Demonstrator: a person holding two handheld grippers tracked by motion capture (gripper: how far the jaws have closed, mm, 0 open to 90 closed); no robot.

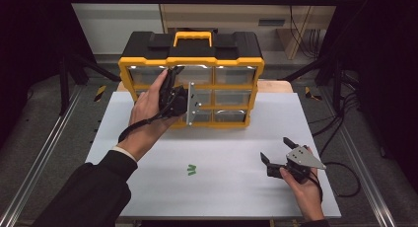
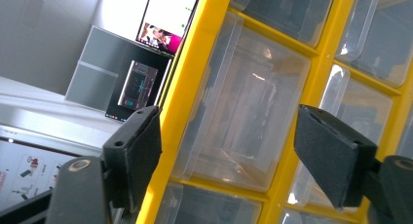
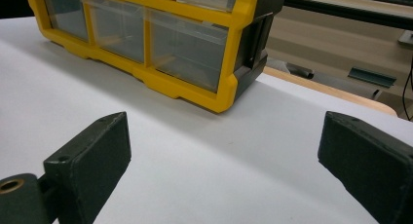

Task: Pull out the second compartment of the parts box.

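Observation:
A yellow and black drawer cabinet (image 1: 236,44) with clear plastic drawers stands upright at the back of the white table (image 1: 222,138). My left gripper (image 1: 172,84) is held up against its front at the left column. In the left gripper view my left gripper (image 2: 226,117) has its jaws apart on either side of one clear drawer (image 2: 243,102), with the pads off it. My right gripper (image 1: 274,149) rests low over the table at the front right, open and holding nothing. The right gripper (image 3: 226,121) faces the cabinet's lower right corner (image 3: 229,53) from a distance.
A small green piece (image 1: 191,170) lies on the table near the front middle. Metal rails (image 1: 44,148) run along both sides of the table, and cables (image 1: 345,172) trail off the right edge. A monitor (image 2: 165,19) stands beyond the cabinet.

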